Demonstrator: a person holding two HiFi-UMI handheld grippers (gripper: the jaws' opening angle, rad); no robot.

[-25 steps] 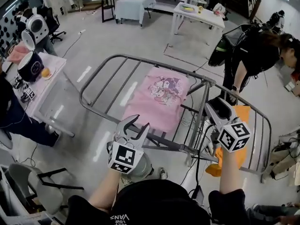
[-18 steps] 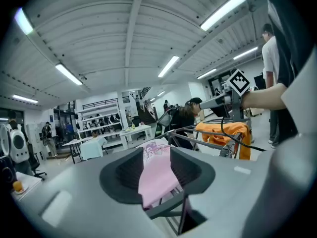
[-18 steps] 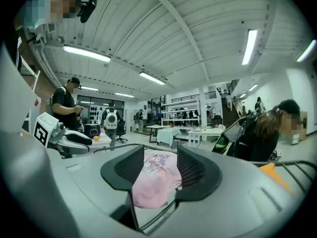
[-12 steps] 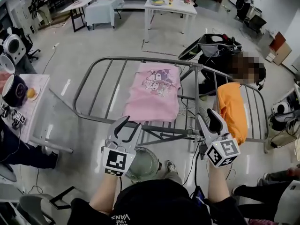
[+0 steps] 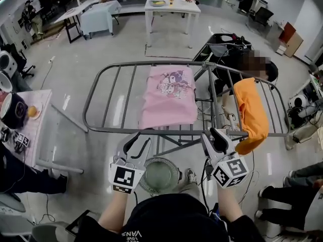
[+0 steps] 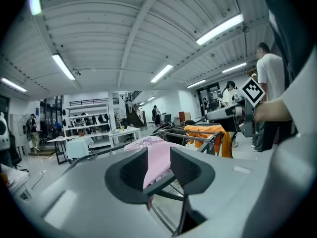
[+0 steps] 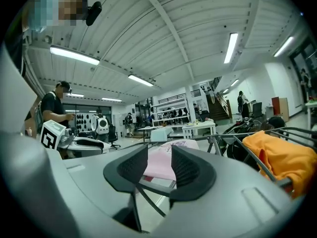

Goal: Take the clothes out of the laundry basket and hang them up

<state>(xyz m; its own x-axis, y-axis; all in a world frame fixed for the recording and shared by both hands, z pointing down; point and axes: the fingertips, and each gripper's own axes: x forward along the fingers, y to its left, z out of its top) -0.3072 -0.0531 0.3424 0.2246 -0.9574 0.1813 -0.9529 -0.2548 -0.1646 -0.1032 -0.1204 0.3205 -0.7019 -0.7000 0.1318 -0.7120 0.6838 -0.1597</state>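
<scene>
Your left gripper (image 5: 139, 141) sits at lower centre-left of the head view. Its jaws stand partly apart and grip nothing. In the left gripper view, the pink garment (image 5: 169, 96) shows through the gap, but it lies farther off and the pads do not touch it.

Your right gripper (image 5: 212, 137) sits at lower centre-right. Its jaws have just been closing and are now partly apart, with nothing between them (the rack bar and pink cloth seen in the gap lie beyond the pads). Both grippers are empty and point at the near rail of the drying rack (image 5: 151, 131).

Location of the clothes:
- The pink garment is draped flat over the middle bars of the rack.
- The orange garment (image 5: 251, 116) hangs over the right wing of the rack, right of centre in the frame.
- The round basket (image 5: 159, 175) stands on the floor at lower centre, between your two grippers.

The rack stands on a grey floor. White tables (image 5: 171, 6) line the top of the frame, and a side table (image 5: 43, 120) stands at the left edge. A person (image 5: 252, 69) bends behind the rack at upper right.
</scene>
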